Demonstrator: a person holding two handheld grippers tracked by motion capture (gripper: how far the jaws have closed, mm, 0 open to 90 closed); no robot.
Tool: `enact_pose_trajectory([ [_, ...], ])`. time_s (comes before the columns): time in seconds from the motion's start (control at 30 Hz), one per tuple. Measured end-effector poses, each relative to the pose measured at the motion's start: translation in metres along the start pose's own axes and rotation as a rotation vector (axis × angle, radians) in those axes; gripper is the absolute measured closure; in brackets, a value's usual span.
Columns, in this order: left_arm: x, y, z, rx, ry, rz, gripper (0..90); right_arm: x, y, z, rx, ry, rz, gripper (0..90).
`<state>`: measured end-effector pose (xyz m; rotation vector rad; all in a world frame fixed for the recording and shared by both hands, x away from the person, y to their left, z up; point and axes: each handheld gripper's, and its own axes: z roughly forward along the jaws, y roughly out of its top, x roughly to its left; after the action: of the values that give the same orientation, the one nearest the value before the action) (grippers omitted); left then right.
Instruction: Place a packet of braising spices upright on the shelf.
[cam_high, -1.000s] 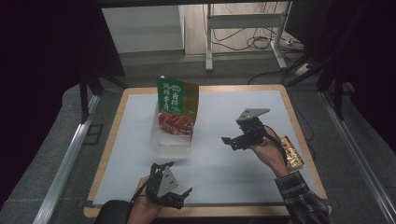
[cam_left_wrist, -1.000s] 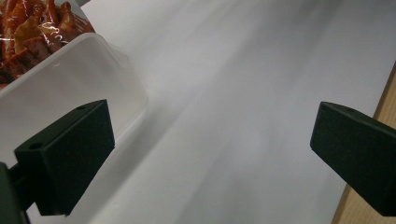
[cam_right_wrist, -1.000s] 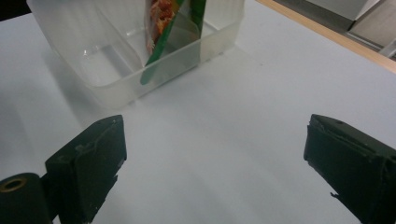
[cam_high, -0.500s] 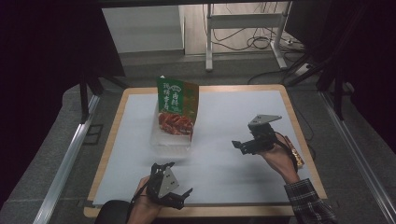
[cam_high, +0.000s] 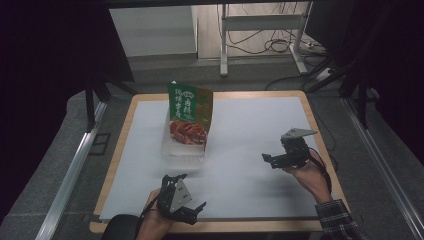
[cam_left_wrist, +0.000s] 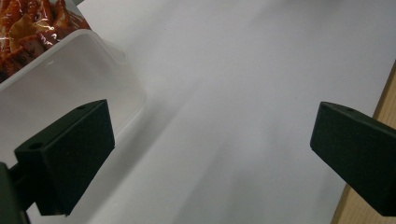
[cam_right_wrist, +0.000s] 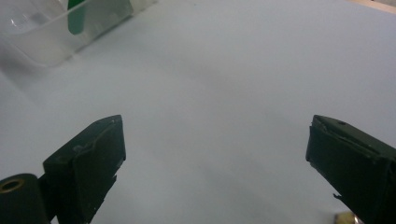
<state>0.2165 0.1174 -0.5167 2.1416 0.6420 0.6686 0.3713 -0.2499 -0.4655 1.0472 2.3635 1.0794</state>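
Note:
A green snack bag (cam_high: 189, 114) with red food printed on it stands tilted in a clear plastic container (cam_high: 181, 151) on the white mat (cam_high: 250, 125). My left gripper (cam_high: 185, 195) is held near the front edge, just in front of the container, with its jaws wide apart and nothing between them. In the left gripper view (cam_left_wrist: 210, 154) the container (cam_left_wrist: 60, 84) and the bag's red print (cam_left_wrist: 32, 25) lie at the upper left. My right gripper (cam_high: 271, 159) hovers open and empty over the mat's right side. The right gripper view (cam_right_wrist: 215, 163) has the container (cam_right_wrist: 42, 37) far off at top left.
The mat lies on a wooden board (cam_high: 122, 135) whose bare edge (cam_left_wrist: 387, 98) runs beside the left gripper. Metal rails flank the table. Behind it stand a metal stand's legs (cam_high: 224, 45) and cables on the floor.
The right gripper has moved right and toward the front edge, away from the container. The left gripper has stayed put.

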Motion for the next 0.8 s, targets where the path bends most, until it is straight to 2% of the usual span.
enact_pose_trajectory([
  [0.23, -0.001, 0.000, 0.001, 0.003, -0.001, 0.003, 0.0, -0.007, -0.009, -0.008, 0.023, -0.010, 0.011, 4.4],
  [0.33, -0.001, 0.000, 0.001, 0.005, 0.001, 0.006, 0.0, -0.011, -0.013, -0.011, 0.040, -0.030, 0.021, 4.3],
  [0.4, -0.001, 0.000, 0.001, 0.010, 0.003, 0.011, 0.0, -0.019, -0.018, -0.017, 0.053, -0.072, 0.039, 4.3],
  [0.47, -0.001, 0.000, 0.001, 0.010, 0.003, 0.011, 0.0, -0.021, -0.020, -0.019, 0.057, -0.081, 0.044, 4.4],
  [0.53, -0.001, 0.000, 0.001, 0.007, 0.003, 0.010, 0.0, -0.027, -0.025, -0.022, 0.069, -0.112, 0.068, 4.8],
  [0.57, -0.001, 0.000, 0.001, 0.007, 0.004, 0.011, 0.0, -0.030, -0.028, -0.024, 0.081, -0.132, 0.082, 5.6],
  [0.6, -0.001, 0.000, 0.001, 0.005, 0.005, 0.009, 0.0, -0.037, -0.034, -0.026, 0.097, -0.176, 0.095, 7.0],
  [0.63, -0.001, 0.000, 0.001, 0.005, 0.005, 0.009, 0.0, -0.037, -0.034, -0.026, 0.097, -0.176, 0.095, 7.0],
  [0.67, -0.001, 0.000, 0.001, 0.005, 0.005, 0.010, 0.0, -0.044, -0.039, -0.028, 0.110, -0.200, 0.109, 8.5],
  [0.77, -0.001, 0.000, 0.001, 0.006, 0.005, 0.011, 0.0, -0.052, -0.045, -0.030, 0.117, -0.221, 0.123, 10.2],
  [0.8, -0.001, 0.000, 0.001, 0.008, 0.005, 0.012, 0.0, -0.058, -0.049, -0.030, 0.132, -0.248, 0.132, 10.8],
])
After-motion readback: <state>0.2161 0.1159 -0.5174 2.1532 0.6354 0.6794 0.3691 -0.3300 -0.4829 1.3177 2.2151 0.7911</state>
